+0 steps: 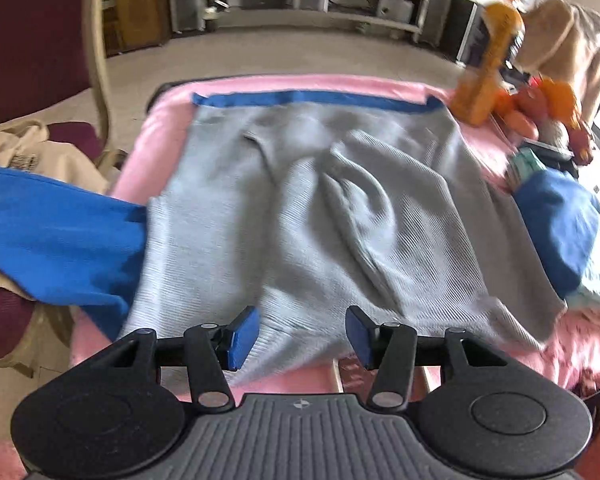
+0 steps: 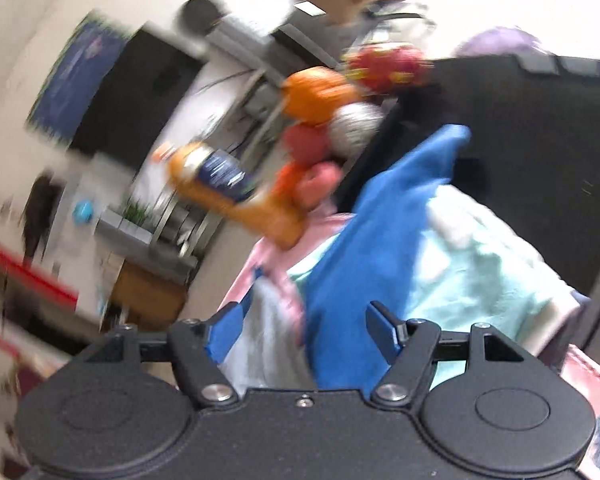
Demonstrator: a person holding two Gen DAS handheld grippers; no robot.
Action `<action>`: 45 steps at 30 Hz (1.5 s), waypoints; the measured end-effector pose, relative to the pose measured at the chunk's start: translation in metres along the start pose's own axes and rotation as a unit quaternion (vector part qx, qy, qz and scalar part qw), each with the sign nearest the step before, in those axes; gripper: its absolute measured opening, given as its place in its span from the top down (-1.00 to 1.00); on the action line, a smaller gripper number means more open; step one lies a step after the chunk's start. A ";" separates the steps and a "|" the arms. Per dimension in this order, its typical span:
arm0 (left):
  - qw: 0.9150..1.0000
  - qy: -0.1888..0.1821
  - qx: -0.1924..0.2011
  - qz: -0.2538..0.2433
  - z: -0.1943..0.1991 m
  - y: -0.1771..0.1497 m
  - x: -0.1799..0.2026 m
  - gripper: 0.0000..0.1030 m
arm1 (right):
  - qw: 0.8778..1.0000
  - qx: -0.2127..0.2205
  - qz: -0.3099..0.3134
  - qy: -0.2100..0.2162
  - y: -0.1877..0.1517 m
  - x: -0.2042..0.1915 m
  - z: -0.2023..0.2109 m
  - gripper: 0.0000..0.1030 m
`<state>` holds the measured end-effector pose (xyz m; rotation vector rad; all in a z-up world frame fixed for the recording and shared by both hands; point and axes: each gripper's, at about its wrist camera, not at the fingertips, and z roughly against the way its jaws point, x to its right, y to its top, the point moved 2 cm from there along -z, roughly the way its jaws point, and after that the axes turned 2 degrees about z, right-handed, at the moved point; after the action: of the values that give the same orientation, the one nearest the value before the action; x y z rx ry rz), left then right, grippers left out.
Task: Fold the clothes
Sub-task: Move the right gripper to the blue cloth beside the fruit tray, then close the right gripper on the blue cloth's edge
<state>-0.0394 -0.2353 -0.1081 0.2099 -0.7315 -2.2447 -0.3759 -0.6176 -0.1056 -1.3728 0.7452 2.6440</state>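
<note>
Both grippers, left (image 1: 298,338) and right (image 2: 302,336), fingers spread holding nothing; grey sweater (image 1: 308,208) ridged mid-body, blue sleeve (image 1: 56,236) hanging off its left: next fold risks trapping creases.

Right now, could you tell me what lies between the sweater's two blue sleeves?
In the left wrist view, only the sweater's grey body lies between the left blue sleeve and the right blue sleeve, rumpled into a ridge on the pink blanket.
</note>
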 end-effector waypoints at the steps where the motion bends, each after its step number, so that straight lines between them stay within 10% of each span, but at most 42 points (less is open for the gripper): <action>1: 1.000 0.001 -0.003 -0.003 -0.002 -0.001 0.003 0.02 | 1.000 0.004 -0.027 -0.001 0.004 0.012 -0.004 -0.15; 6: 1.000 0.018 -0.013 -0.005 -0.009 -0.001 0.007 0.02 | 0.993 0.006 -0.119 0.001 0.024 0.054 -0.034 0.39; 13: 0.999 0.026 -0.023 -0.013 -0.012 0.002 0.018 0.02 | 0.986 0.034 -0.160 -0.020 0.057 0.074 -0.072 0.37; 17: 0.999 0.023 -0.022 -0.029 -0.011 0.007 0.031 0.02 | 0.979 0.068 -0.189 -0.025 0.082 0.090 -0.083 0.00; 35: 0.997 0.014 -0.030 -0.063 -0.029 0.027 0.073 0.01 | 0.966 0.041 -0.250 -0.050 0.124 0.148 -0.157 0.17; 36: 0.998 0.015 -0.031 -0.061 -0.030 0.027 0.072 0.01 | 0.966 0.042 -0.248 -0.053 0.125 0.148 -0.158 0.20; 38: 0.998 0.016 -0.030 -0.060 -0.030 0.027 0.071 0.01 | 0.970 0.047 -0.233 -0.056 0.128 0.144 -0.158 0.86; 45: 0.999 -0.006 -0.007 -0.045 -0.014 0.025 0.063 0.01 | 0.993 0.094 -0.047 -0.058 0.137 0.062 -0.131 0.92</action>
<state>-0.0633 -0.3001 -0.1005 0.2271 -0.7263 -2.3379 -0.3524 -0.8068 -0.1643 -1.1663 0.8651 2.4841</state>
